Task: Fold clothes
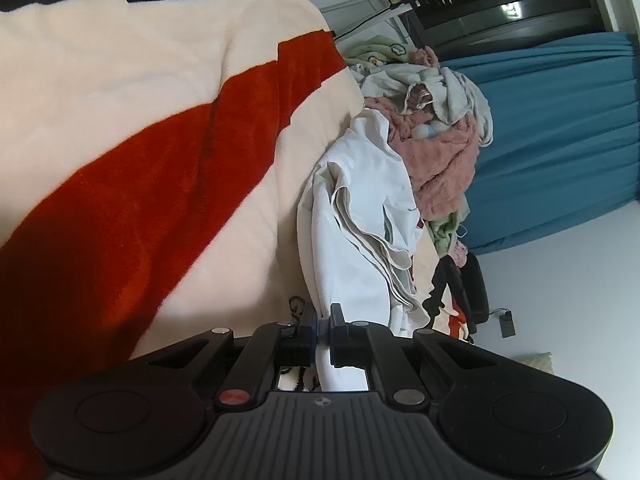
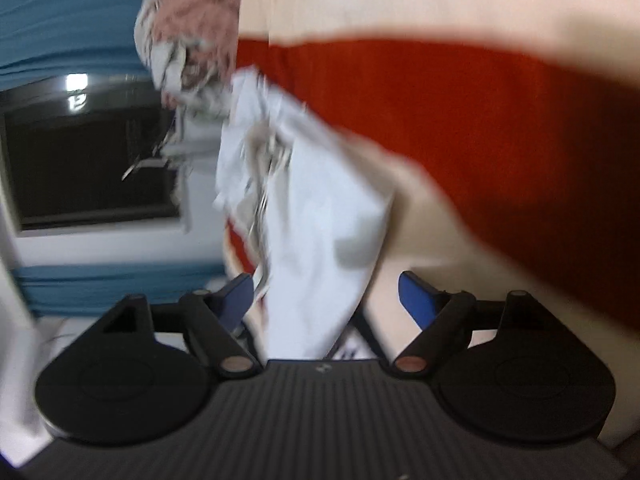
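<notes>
Your left gripper is clenched on an edge of the white cotton garment, which trails from the jaws toward the heap of unfolded pink and pale clothes. I judge you pinch it there to keep one corner fixed. Your right gripper stands released, its blue pads wide apart with the same garment between them, touching neither; the view is blurred. The garment hangs crumpled over the fleece blanket of cream with a red stripe, not flat, so no fold shows yet.
</notes>
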A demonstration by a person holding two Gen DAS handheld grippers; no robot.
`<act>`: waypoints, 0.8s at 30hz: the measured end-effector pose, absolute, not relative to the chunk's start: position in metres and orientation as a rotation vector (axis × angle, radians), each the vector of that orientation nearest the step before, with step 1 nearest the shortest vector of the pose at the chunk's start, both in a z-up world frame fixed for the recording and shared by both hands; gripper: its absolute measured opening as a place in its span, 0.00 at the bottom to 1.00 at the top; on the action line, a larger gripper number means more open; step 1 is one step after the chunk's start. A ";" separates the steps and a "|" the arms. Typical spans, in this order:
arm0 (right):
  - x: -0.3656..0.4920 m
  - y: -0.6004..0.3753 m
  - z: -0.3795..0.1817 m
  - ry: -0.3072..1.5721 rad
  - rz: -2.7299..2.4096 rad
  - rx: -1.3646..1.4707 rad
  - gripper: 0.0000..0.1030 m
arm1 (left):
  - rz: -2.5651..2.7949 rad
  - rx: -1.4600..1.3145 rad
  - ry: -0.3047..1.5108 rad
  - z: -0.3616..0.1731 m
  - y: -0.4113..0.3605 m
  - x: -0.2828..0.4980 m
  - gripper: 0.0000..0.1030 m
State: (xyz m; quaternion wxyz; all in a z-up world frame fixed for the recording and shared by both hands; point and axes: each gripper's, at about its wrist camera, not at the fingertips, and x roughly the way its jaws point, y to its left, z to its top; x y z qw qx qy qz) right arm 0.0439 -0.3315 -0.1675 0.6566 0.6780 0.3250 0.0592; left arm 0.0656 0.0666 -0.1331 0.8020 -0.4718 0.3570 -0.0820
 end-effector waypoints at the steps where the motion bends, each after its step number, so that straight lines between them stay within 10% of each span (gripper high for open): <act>1: 0.048 -0.327 -0.171 0.745 0.162 1.557 0.79 | -0.175 -1.012 0.765 -0.133 0.067 0.066 0.05; 5: 0.068 -0.320 -0.179 0.768 0.134 1.527 0.68 | -0.175 -1.010 0.760 -0.133 0.067 0.066 0.05; 10: 0.081 -0.329 -0.174 0.718 0.047 1.426 0.11 | -0.197 -1.025 0.747 -0.132 0.066 0.065 0.05; 24: 0.041 -0.323 -0.104 0.512 0.110 1.137 0.09 | -0.303 -0.925 0.577 -0.081 0.068 0.018 0.05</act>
